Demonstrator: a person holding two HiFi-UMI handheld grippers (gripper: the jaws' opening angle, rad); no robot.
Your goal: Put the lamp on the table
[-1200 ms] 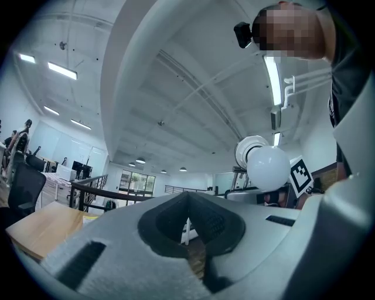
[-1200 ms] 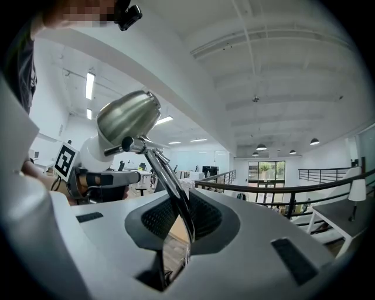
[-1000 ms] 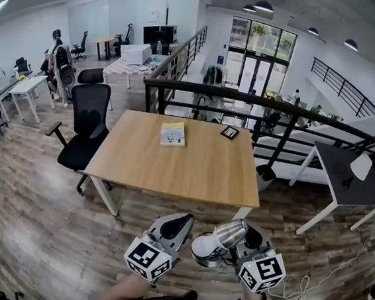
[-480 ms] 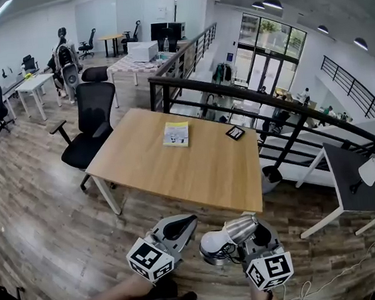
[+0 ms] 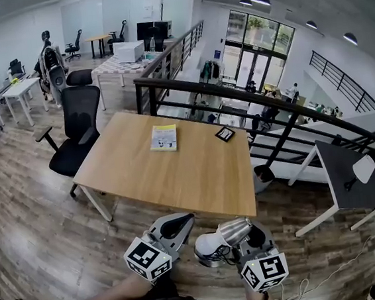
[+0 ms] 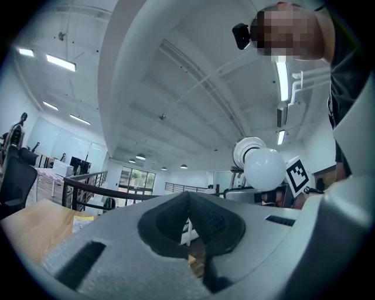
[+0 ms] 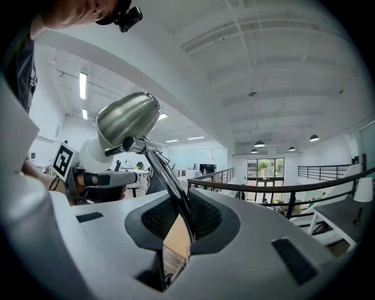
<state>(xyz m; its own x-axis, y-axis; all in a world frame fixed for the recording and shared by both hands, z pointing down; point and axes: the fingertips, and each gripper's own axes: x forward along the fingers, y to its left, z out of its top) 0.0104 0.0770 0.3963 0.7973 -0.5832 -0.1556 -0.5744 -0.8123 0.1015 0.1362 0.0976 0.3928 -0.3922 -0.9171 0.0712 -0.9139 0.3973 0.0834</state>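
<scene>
Lamp [image 5: 218,240] is pinched by its thin metal stem between the jaws of the right gripper [image 5: 245,241], with its silver shade leaning toward the left gripper [image 5: 178,224]. The left gripper's jaws are pressed together on nothing. The wooden table [image 5: 197,178] lies ahead of both grippers.

a thin yellow and white booklet [image 5: 163,138] lies flat, and a small black square device [image 5: 224,134] lies to its right, well apart from it. a black mesh office chair [image 5: 75,128] stands on the grey-brown wood-plank floor [image 5: 28,216]. a black metal railing [image 5: 235,94] runs behind them. at the right stands a dark grey rectangular desk [image 5: 340,176]. a white desk [image 5: 21,90] is far at the left, and tall glass windows [image 5: 256,42] are at the back.
</scene>
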